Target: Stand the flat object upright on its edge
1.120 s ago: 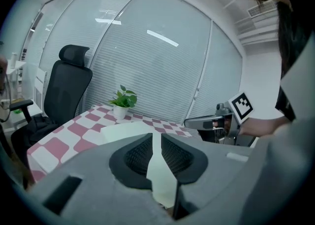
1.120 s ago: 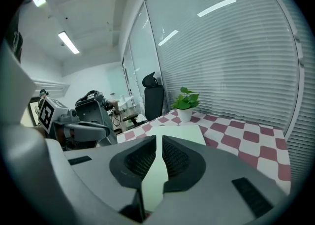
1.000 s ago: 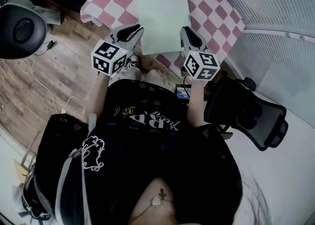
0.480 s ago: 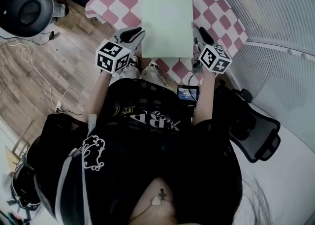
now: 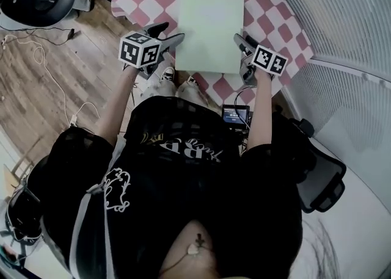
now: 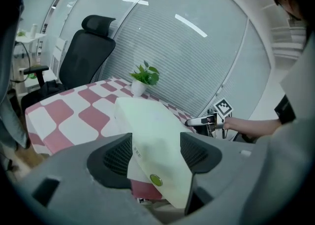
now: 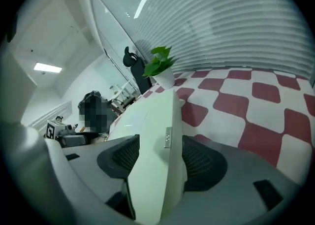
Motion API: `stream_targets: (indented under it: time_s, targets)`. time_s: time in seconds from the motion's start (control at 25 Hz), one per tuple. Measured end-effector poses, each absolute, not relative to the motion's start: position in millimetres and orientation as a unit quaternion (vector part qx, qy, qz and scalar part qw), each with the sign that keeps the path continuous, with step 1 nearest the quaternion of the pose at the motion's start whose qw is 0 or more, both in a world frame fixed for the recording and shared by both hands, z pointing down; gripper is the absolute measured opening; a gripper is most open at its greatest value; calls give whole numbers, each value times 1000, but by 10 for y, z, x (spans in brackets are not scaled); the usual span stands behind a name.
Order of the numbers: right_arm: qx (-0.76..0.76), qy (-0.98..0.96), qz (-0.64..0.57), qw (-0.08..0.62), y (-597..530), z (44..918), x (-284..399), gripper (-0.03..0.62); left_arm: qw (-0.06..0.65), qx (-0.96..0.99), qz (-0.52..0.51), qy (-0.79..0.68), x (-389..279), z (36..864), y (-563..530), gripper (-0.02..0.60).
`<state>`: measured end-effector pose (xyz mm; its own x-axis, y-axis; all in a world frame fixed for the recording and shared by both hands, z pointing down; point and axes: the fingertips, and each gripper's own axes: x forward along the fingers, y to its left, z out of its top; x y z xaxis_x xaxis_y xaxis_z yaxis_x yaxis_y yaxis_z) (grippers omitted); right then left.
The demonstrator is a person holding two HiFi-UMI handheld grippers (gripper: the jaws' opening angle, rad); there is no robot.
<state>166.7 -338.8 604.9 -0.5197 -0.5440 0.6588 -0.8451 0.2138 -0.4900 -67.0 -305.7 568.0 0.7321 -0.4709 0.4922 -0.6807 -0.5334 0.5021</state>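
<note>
Head view: left gripper (image 5: pixel 170 33) and right gripper (image 5: pixel 243 49) have just been opening, released fingers straddling the pale green flat box's (image 5: pixel 209 27) near corners; clamping and tipping upright likely follow.

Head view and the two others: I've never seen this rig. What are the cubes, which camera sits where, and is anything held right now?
No robot arm: a person holds a two-jaw claw in each hand, and the marker cubes are part of those claws. The head view looks steeply down from the person's head. The other two cameras ride on the claws, looking along their jaws. On the table with the checked cloth a pale green flat box lies flat, a potted plant beyond it. The left claw and the right claw each have a near corner of the box between their jaws. Both have just been opening and their pads do not seem to press, so nothing is gripped yet.
</note>
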Motion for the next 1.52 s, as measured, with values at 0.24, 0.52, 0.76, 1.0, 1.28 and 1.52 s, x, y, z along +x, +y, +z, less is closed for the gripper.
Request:
stream_targets:
  time_s: [0.24,0.52,0.76,1.0,1.28,1.52]
  targets:
    - [437,-755,465,151,-3471,6112,1723,235,407,838,141,-334,-661,5932,-3326,312]
    - [399,-765,476,172,-3442,6215,1668,236,446,819,160,-322,-543,6236,-3359,314]
    - [356,-766,505,178,-3382,6309,1518,239,517,788,106,-317,-510,6326,-3324,316]
    - [372,-770,478,199,-3389,6313,1514,239,532,779,90,-319,-430,6348,-3327,316]
    - [396,-789,429,191,-3351,6076,1524,239,481,811,119,-312,-412,6129,-3344,314]
    - [419,-811,363,186,-3444,5700,1558,238,389,853,144,-317,-316,5732,-3486,314]
